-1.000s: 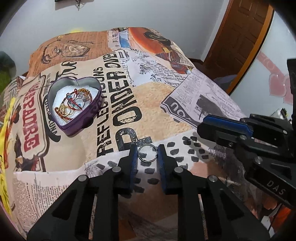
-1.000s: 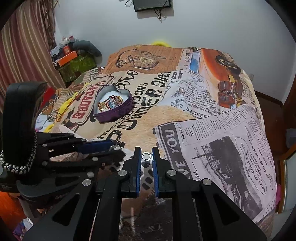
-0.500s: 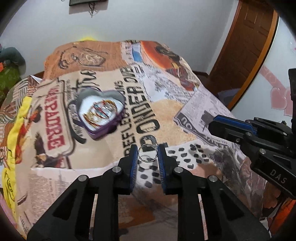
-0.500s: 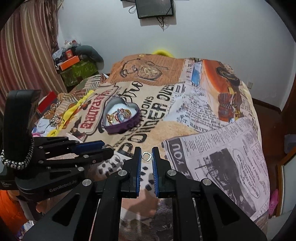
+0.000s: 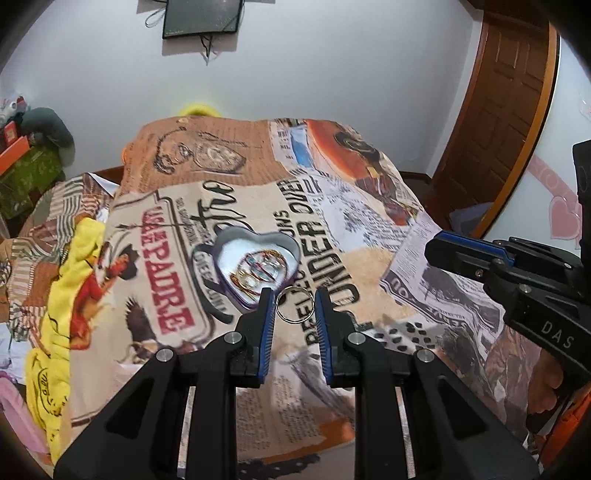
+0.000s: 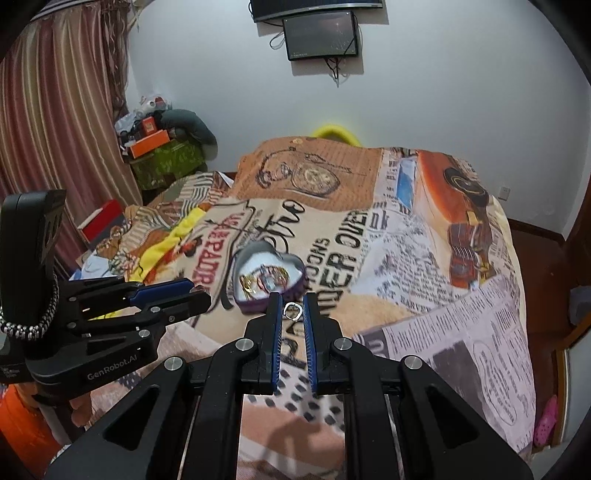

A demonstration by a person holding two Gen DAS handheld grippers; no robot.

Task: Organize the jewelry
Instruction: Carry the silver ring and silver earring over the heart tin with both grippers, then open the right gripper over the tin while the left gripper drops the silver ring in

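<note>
My left gripper [image 5: 294,304] is shut on a thin silver ring [image 5: 294,318], held upright between its blue pads above the bedspread. My right gripper [image 6: 293,311] is shut on a smaller, bent silver ring [image 6: 292,311]. A purple heart-shaped tin [image 5: 255,263] with white lining lies on the bed just beyond and left of both sets of fingertips; several gold and coloured rings rest inside it. The same tin [image 6: 269,277] shows in the right wrist view. Each gripper appears in the other's view: the right one [image 5: 461,254] and the left one [image 6: 173,291].
A printed patchwork bedspread [image 5: 332,229] covers the bed. Yellow cloth [image 5: 70,295] lies on its left side. Boxes and clutter [image 6: 159,147] stand by a curtain at the left wall. A wooden door [image 5: 506,110] is at the right, a wall screen [image 6: 321,35] above the bed.
Both grippers have risen and drawn back from the bed, each keeping its ring. The heart tin now sits closer to the fingertips in both views, and more of the wall shows.
</note>
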